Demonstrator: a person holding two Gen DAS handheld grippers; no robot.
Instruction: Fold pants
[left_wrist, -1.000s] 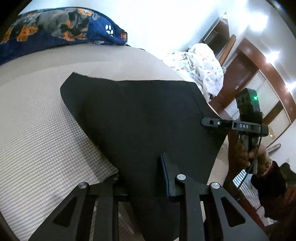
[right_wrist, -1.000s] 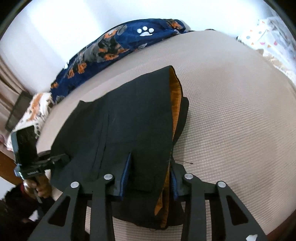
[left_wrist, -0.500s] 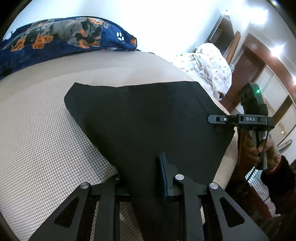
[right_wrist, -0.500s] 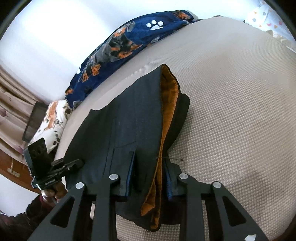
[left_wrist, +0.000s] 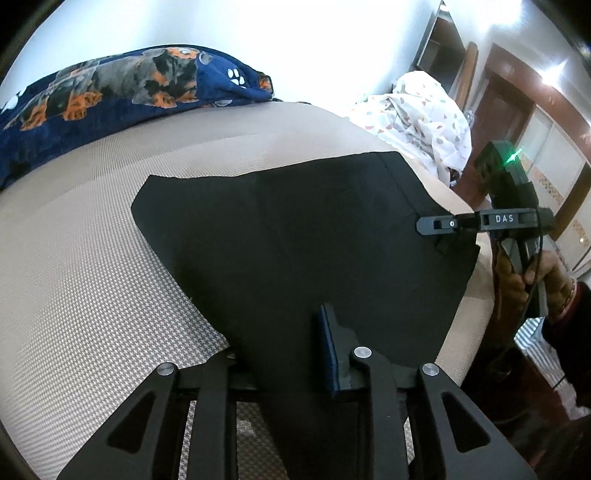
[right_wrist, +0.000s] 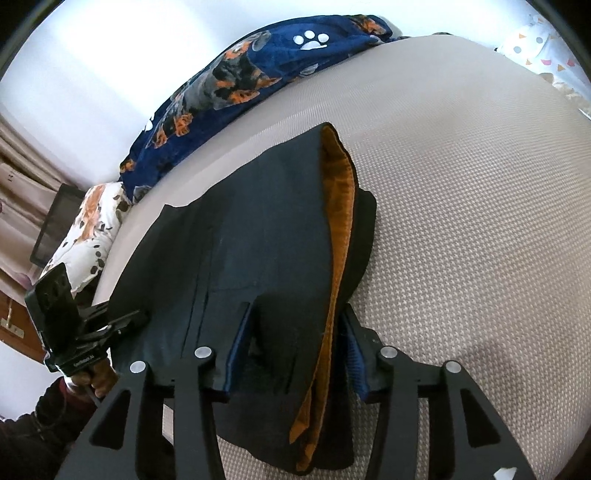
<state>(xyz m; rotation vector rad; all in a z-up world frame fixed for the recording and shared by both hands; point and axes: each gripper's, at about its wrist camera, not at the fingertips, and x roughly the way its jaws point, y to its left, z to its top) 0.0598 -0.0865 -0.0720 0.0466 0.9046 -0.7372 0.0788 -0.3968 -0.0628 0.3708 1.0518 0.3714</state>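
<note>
Beige textured bed (left_wrist: 92, 280) against bright white wall (left_wrist: 295, 44), navy dog-print blanket (left_wrist: 122, 92) along far edge, white patterned sheet (left_wrist: 424, 114) bunched near dark wooden door (left_wrist: 506, 99), ceiling lights glaring.

A navy dog-print blanket (left_wrist: 122, 92) lies along a beige bed (left_wrist: 74, 280), with a white patterned sheet (left_wrist: 424, 110) heaped near wooden doors (left_wrist: 509, 92).

Each black hand-held gripper (left_wrist: 280, 354) is showing silver screws and blue-edged pads; the other (left_wrist: 436, 224) is wearing white "DAS" lettering.
</note>
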